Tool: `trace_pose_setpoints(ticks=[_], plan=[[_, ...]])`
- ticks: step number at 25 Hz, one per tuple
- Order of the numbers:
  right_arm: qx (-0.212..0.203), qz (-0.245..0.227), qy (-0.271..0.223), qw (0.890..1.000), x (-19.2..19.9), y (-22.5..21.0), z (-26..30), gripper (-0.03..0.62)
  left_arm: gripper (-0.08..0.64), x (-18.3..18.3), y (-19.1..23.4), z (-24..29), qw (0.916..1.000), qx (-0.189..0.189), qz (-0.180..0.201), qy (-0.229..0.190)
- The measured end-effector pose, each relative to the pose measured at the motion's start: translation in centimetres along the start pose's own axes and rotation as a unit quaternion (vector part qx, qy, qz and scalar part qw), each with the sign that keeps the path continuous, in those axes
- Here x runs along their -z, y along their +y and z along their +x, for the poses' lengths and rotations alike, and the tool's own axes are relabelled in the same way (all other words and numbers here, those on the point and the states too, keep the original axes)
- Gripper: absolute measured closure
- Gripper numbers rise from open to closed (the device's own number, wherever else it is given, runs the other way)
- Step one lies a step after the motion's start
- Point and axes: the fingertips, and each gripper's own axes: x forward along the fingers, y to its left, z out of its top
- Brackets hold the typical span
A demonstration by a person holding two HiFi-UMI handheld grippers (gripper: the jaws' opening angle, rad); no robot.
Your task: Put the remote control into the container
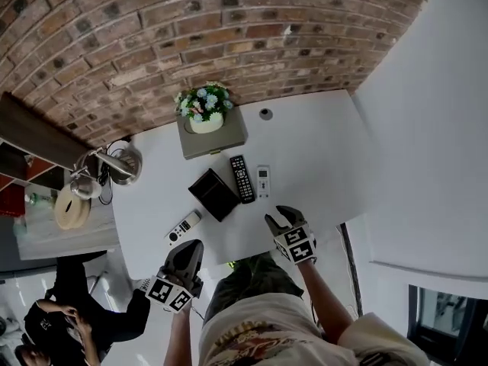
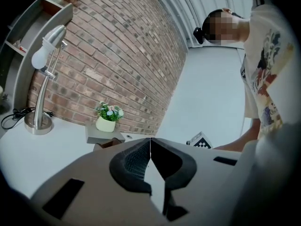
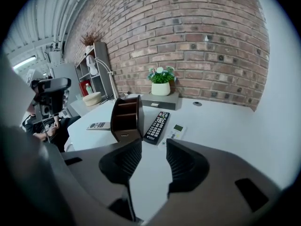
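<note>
1. My left gripper (image 1: 185, 250) is closed with its jaws together and nothing between them, as the left gripper view (image 2: 150, 161) shows plainly. It hangs at the near left corner of the white counter (image 1: 320, 151), apart from everything on it.
2. My right gripper (image 1: 280, 218) has its jaws parted to a middling gap. The right gripper view (image 3: 154, 161) shows only bare counter between them. It points down at the near part of the counter, short of the remotes.
3. The black remote control (image 1: 242, 178) lies flat on the counter just to the right of the container (image 1: 214, 194). I cannot tell whether the two touch. In the right gripper view the black remote control (image 3: 157, 126) sits straight ahead of my open jaws.
4. The container is a dark, divided box standing upright in the middle of the counter, and its compartments (image 3: 127, 118) hold nothing that I can see.
5. A small white remote control (image 1: 263, 181) lies just right of the black one, with its little screen visible (image 3: 175, 132).
6. A grey remote control (image 1: 184, 227) lies left of the container, apart from it and near the counter's edge.
7. A potted plant (image 1: 204, 107) stands on a grey block (image 1: 217, 139) at the back of the counter by the brick wall (image 1: 229, 36).
8. A metal desk lamp (image 1: 114, 165) stands at the left end.
</note>
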Motion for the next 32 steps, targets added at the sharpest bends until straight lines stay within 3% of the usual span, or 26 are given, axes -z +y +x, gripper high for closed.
trace_pose_setpoints(ticks=[9, 18, 32], plan=[[0.037, 0.044, 0.022, 0.998, 2.2, -2.4, 6.4, 0.336, 0.552, 0.9, 2.1, -0.9, 0.9987, -0.04, -0.018, 0.026], [0.037, 0.081, 0.055, 0.995, 3.8, -3.6, 9.9, 0.319, 0.552, 2.9, 2.9, 0.0, 0.9957, -0.048, -0.041, 0.068], [0.044, 0.072, 0.096, 0.992, 4.8, -4.9, 10.7, 0.321, 0.552, 2.5, 3.4, 1.1, 0.9941, -0.07, -0.052, 0.065]])
